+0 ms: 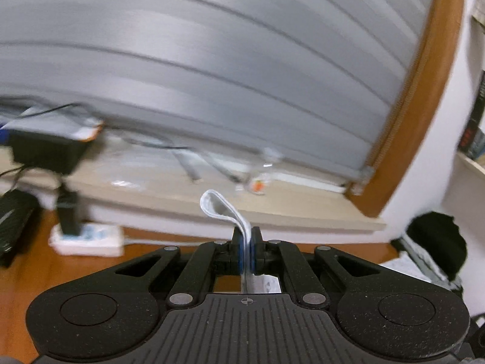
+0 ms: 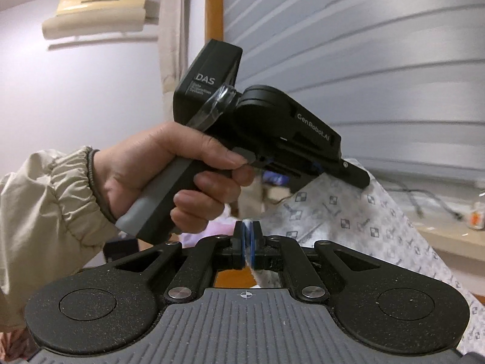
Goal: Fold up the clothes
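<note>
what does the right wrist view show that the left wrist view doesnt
Only the right wrist view shows the person's hand holding the left gripper, the patterned garment spread out, and a wall air conditioner. Only the left wrist view shows a white power strip and the white hem loop. Both show grey blinds and jaws shut on cloth.

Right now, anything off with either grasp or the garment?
Nothing damaged. The left claw is shut on a white fabric edge, which loops loosely above its tips. The right claw is shut on the white patterned garment, which hangs in the air below the other handheld unit. The left view is motion-blurred.
</note>
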Available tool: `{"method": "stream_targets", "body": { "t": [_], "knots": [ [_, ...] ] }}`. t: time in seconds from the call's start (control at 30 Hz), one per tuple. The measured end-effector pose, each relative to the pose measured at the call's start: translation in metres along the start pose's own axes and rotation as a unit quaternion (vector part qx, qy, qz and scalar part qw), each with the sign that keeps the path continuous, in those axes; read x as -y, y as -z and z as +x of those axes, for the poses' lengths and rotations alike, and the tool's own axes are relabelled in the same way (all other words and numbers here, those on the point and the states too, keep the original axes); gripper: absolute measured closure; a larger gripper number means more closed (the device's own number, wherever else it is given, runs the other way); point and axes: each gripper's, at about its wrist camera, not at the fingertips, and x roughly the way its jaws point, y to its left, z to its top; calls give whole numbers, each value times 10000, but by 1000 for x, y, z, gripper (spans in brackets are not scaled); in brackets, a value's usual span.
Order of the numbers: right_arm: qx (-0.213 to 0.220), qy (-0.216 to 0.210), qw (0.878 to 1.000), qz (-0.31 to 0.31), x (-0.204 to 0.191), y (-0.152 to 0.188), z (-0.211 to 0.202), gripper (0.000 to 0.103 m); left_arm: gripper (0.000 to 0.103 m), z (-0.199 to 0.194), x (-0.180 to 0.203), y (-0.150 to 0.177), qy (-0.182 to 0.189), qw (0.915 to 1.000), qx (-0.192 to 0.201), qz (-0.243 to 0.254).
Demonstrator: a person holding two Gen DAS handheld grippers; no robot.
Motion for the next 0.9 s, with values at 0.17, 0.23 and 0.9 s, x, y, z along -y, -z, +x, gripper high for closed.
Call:
{"method": "stream_targets", "body": {
  "t": [0.17,0.23,0.9],
  "knots": [
    [-443,-142,9987,185,-1,18,51,99,99,13,-52,24,-344,9987,-265,-279],
    [-595,-159,9978,231,-3,28,67,99,99,18,-69,36,-474,9975,-375,-371],
    [-1747,869,9806,171,56,90,-7,74,46,60,-45,71,-1298,9908,-370,62]
  ]
}}
